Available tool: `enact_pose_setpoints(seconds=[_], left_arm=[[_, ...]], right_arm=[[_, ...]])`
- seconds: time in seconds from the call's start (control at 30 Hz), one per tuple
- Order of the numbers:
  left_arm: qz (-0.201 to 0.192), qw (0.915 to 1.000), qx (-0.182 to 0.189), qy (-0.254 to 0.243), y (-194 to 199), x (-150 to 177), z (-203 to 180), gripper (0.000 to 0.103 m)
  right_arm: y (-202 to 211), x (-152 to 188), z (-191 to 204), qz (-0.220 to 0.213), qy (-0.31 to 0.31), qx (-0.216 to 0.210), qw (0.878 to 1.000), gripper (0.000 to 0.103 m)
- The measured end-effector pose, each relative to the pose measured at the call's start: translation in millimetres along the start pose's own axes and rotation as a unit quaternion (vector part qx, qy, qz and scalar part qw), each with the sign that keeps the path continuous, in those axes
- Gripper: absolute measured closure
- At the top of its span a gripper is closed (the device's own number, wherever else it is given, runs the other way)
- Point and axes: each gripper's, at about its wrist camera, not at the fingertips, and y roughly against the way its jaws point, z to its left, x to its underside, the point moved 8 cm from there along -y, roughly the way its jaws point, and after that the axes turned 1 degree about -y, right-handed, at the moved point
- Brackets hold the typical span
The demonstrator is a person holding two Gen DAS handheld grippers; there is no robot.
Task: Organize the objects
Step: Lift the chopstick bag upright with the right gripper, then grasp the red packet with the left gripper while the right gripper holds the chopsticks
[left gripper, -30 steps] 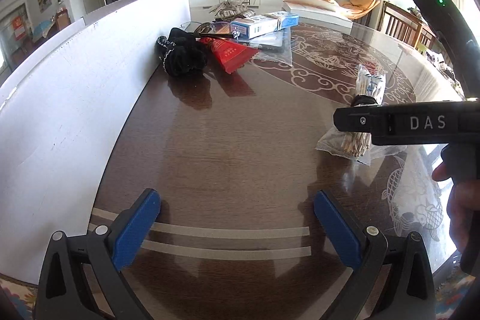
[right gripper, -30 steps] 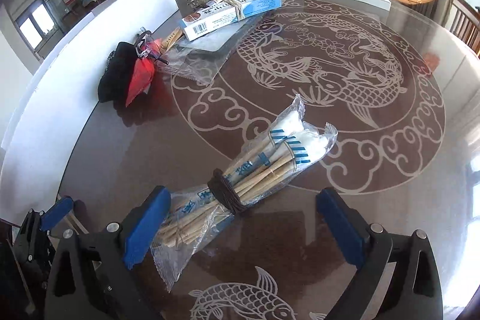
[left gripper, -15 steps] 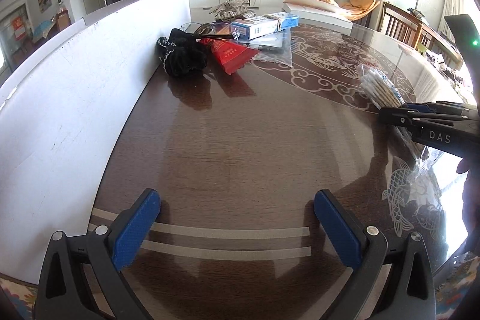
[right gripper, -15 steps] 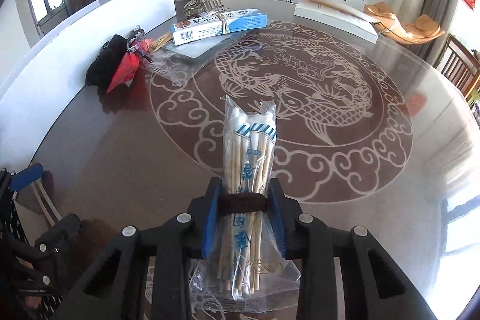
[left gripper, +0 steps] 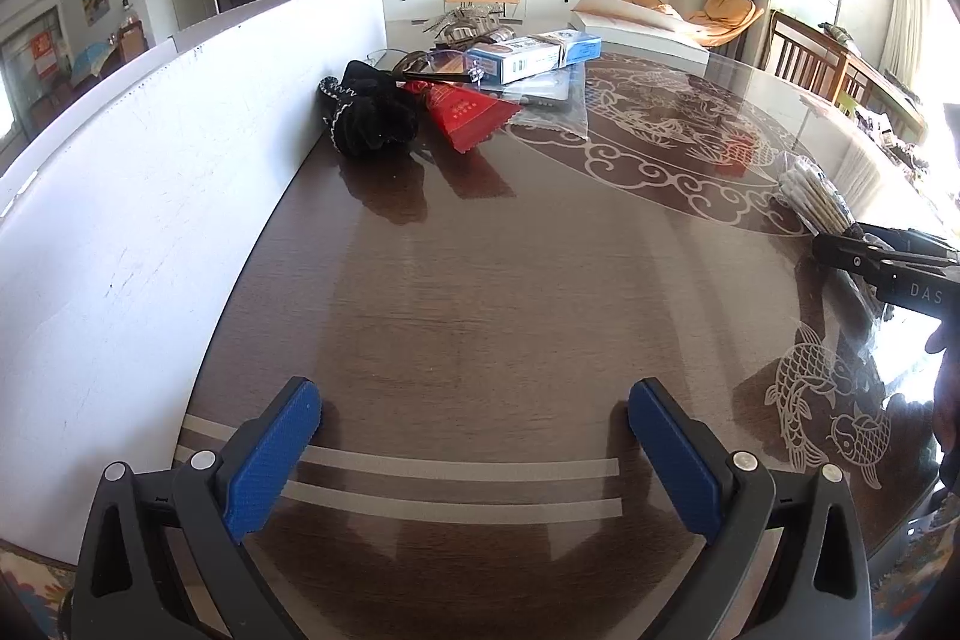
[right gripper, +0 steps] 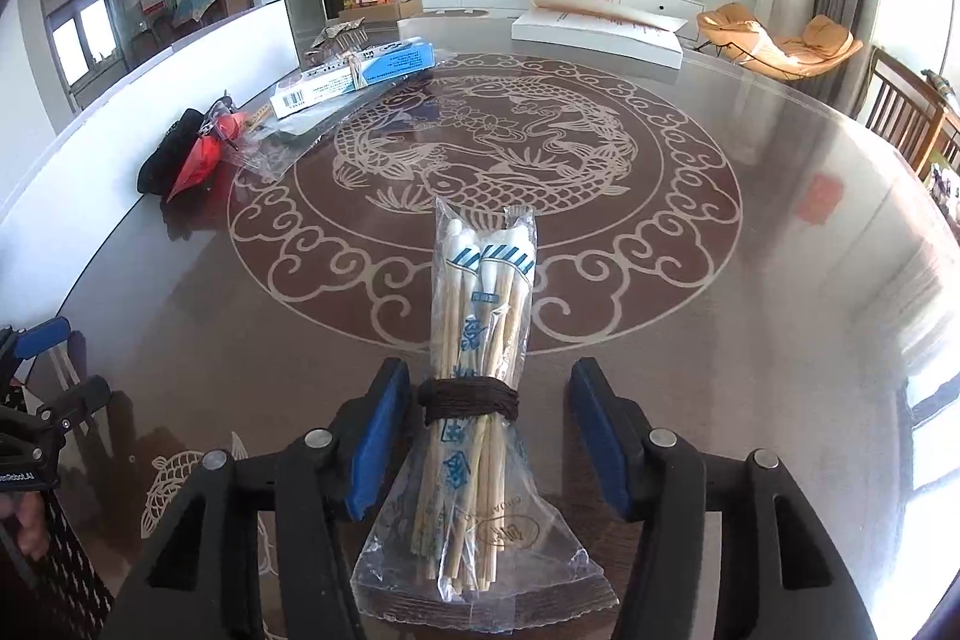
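A clear bag of wooden chopsticks, tied round with a dark band, lies between the fingers of my right gripper. The jaws stand apart; the left pad is at the bundle, the right pad is clear of it. The same bundle shows at the right edge of the left wrist view, ahead of the right gripper. My left gripper is open and empty, low over the dark table near the white board.
By the board at the far side lie a black cloth item, a red packet, glasses, a blue-white box and a clear bag. Two pale tape strips cross the table near my left gripper.
My right gripper closed on the chopstick bundle half a second ago and turned it straight; now its jaws have opened again around it. My left gripper has not moved.
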Motion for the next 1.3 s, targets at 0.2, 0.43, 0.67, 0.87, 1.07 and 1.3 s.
enact_pose_setpoints(seconds=[0.2,0.43,0.67,0.87,1.07,1.3], left_arm=[[0.011,0.9999,0.006,0.011,-5.6,-19.1,-10.4,0.0],[0.015,0.9975,-0.067,0.018,-61.3,-120.4,-7.4,0.0],[0.004,0.9906,-0.136,0.013,-98.0,-159.1,15.9,0.036],[0.006,0.9992,-0.037,-0.014,-63.8,-106.2,-19.1,0.079],[-0.007,0.9979,0.058,0.027,-3.1,-40.0,-34.6,0.023],[-0.033,0.9951,0.082,0.044,14.1,-56.2,-13.9,0.013]], right_arm=[[-1.6,2.2,6.4,0.004,0.015,0.002,1.0,0.032],[-2.0,2.9,7.1,0.006,0.018,0.001,1.0,0.03],[-2.1,2.8,6.5,0.006,0.017,0.0,1.0,0.03],[-2.5,2.6,6.2,0.005,0.016,-0.003,1.0,0.03],[-3.1,2.7,5.6,0.005,0.018,0.0,1.0,0.03],[-2.5,2.8,6.0,0.005,0.018,-0.001,1.0,0.03]])
